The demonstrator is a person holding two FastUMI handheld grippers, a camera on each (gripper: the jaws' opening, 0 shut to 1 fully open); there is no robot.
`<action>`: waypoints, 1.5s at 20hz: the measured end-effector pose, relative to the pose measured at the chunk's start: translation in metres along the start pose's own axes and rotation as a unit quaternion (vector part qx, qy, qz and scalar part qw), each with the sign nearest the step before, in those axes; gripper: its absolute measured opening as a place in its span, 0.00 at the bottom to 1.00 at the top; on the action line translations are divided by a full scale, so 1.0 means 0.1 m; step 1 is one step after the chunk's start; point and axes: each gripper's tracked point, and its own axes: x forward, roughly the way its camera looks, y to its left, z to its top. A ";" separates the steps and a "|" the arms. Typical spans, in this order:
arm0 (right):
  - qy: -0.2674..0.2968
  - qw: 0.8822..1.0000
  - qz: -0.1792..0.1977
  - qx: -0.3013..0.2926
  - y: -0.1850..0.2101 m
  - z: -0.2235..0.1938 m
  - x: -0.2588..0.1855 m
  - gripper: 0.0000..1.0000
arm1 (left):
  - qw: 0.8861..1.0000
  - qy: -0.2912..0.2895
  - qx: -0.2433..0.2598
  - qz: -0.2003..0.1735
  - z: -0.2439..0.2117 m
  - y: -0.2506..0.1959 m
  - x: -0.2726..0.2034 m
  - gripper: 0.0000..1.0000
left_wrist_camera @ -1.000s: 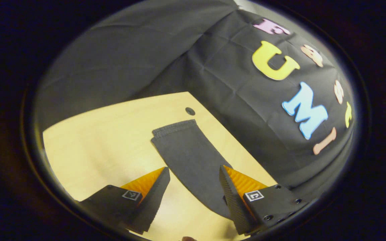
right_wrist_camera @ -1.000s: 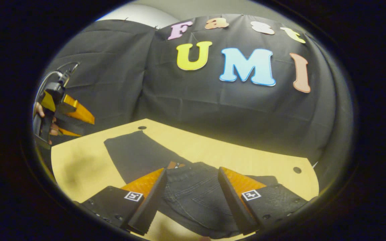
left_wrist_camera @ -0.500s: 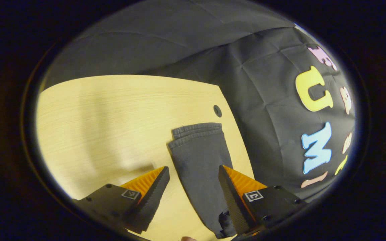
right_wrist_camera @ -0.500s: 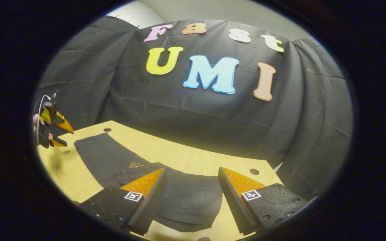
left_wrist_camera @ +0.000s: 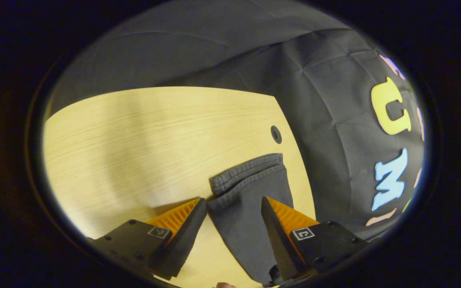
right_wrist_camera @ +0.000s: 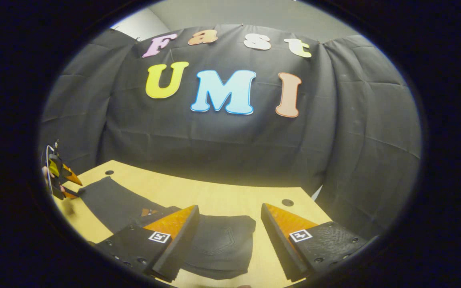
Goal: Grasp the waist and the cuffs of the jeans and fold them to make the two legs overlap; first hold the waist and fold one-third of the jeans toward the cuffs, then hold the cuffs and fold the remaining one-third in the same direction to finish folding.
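Note:
Dark grey jeans (right_wrist_camera: 106, 198) lie along the light wooden table (right_wrist_camera: 214, 196). Their waist end (right_wrist_camera: 224, 240), showing a back pocket, lies doubled over the legs. In the left gripper view the stacked cuffs (left_wrist_camera: 250, 172) lie just ahead of my left gripper (left_wrist_camera: 233, 200). It is open, and the leg runs between its fingers without them pressing on it. My right gripper (right_wrist_camera: 230, 206) is open over the waist end, with nothing held. The right gripper view also shows the left gripper (right_wrist_camera: 60, 178) far off at the left, by the cuffs, with a hand behind it.
The table (left_wrist_camera: 142, 132) has small round holes (left_wrist_camera: 275, 134) near its back corners; another hole (right_wrist_camera: 287, 203) lies right of the waist end. Black cloth walls stand close behind the table. Bare wood stretches left of the cuffs.
My left gripper has come closer to the cuffs, which now lie right at its fingertips. My right gripper has swung right and tilted up, off the folded waist. Both stay open.

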 end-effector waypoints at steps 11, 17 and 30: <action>0.020 0.999 0.004 -0.026 0.11 -0.01 0.18 0.93 | 0.997 0.028 -0.053 -0.055 -0.23 -0.49 0.39 0.96; 0.031 0.999 0.001 -0.036 0.07 -0.07 0.16 0.93 | 0.998 0.027 0.058 -0.020 -0.46 -0.49 0.57 0.63; 0.002 1.000 -0.010 -0.020 -0.10 0.10 0.00 0.93 | 0.982 -0.029 0.124 -0.138 -0.53 -1.68 -0.33 0.18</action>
